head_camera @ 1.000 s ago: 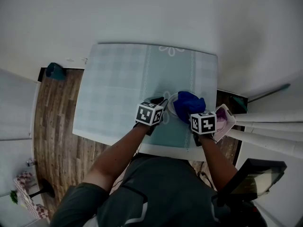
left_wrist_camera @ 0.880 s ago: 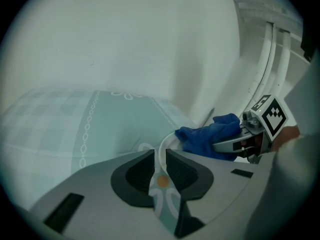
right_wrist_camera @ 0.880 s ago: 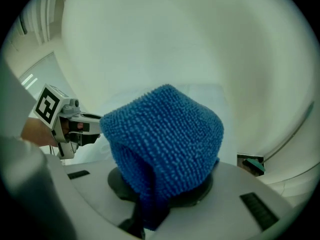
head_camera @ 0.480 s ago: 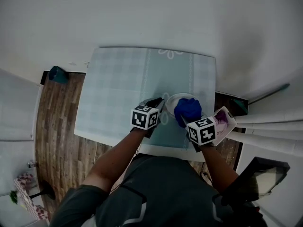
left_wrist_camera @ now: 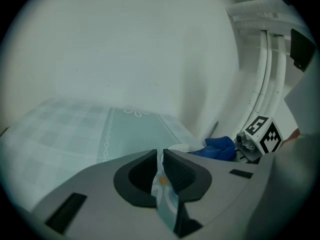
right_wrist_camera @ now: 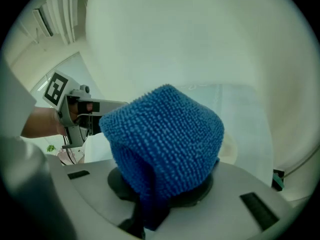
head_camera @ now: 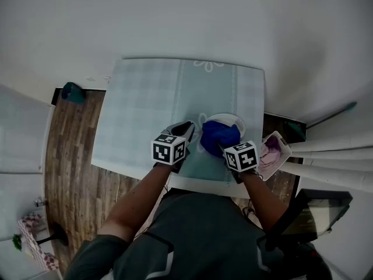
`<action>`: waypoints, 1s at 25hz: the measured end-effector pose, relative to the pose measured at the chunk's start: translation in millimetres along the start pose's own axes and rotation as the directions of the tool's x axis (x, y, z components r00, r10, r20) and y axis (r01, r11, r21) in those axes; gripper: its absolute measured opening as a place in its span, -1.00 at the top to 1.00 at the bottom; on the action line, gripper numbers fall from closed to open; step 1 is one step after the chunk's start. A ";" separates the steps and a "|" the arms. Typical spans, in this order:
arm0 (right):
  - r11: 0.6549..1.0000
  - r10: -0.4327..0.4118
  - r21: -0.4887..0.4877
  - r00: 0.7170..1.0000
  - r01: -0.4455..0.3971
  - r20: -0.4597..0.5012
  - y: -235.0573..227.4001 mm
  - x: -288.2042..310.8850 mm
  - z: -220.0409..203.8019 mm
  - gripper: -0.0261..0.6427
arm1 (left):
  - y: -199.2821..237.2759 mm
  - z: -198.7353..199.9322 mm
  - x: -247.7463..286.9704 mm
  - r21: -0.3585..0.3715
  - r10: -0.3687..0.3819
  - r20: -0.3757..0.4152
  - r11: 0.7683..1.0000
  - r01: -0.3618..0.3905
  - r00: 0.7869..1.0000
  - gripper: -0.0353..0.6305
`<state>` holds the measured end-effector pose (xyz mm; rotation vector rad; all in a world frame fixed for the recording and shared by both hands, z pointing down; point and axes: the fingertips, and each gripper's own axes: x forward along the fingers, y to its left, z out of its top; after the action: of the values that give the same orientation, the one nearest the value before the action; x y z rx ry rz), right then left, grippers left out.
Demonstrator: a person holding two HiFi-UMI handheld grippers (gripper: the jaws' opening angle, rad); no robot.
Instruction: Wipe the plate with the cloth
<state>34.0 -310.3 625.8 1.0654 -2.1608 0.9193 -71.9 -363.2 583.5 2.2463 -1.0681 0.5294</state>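
A white plate [head_camera: 233, 121] with a pale patterned rim [left_wrist_camera: 162, 184] sits near the front right of the table [head_camera: 145, 104]. My left gripper [head_camera: 189, 129] holds that rim at the plate's left side; its jaws are closing, and the rim stands pinched between the pads [left_wrist_camera: 176, 170]. A bunched blue cloth [head_camera: 218, 135] lies over the plate's near half. It is clamped in my right gripper [head_camera: 225, 147], which is shut on it. In the right gripper view the blue cloth [right_wrist_camera: 165, 139] fills the middle and hides the jaw tips. The plate's middle is hidden.
A pale blue checked tablecloth [head_camera: 175, 86] covers the table. A pink and white tray [head_camera: 274, 150] sits just off the table's right corner. White slats [head_camera: 332, 156] run along the right. A teal object [head_camera: 70, 90] lies on the wooden floor at left.
The right gripper has swept the blue cloth to the left across the plate. The left gripper has drawn back toward me and risen a little, its jaws narrowing on the rim.
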 end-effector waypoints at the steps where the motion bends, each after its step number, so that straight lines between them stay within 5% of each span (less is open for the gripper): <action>1: 1.000 -0.011 0.020 1.000 0.011 0.006 -10.8 -5.1 -2.6 0.66 | 1.0 -0.4 1.1 -0.008 0.001 0.002 1.000 -0.001 1.000 0.75; 14: 0.967 -0.212 0.161 0.975 0.199 0.069 -115.2 -59.5 -6.6 0.66 | -21.6 3.0 -10.2 0.049 0.005 0.050 0.999 -0.007 0.999 0.76; 25: 0.984 -0.154 0.134 0.928 0.114 0.339 -81.2 -135.6 40.8 0.66 | -63.5 20.6 -51.1 0.070 -0.019 0.169 0.998 0.008 0.985 0.78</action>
<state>166.0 -317.5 530.2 1.5104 -2.2996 0.8475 -50.0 -316.1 517.4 2.3927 -1.1332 0.3793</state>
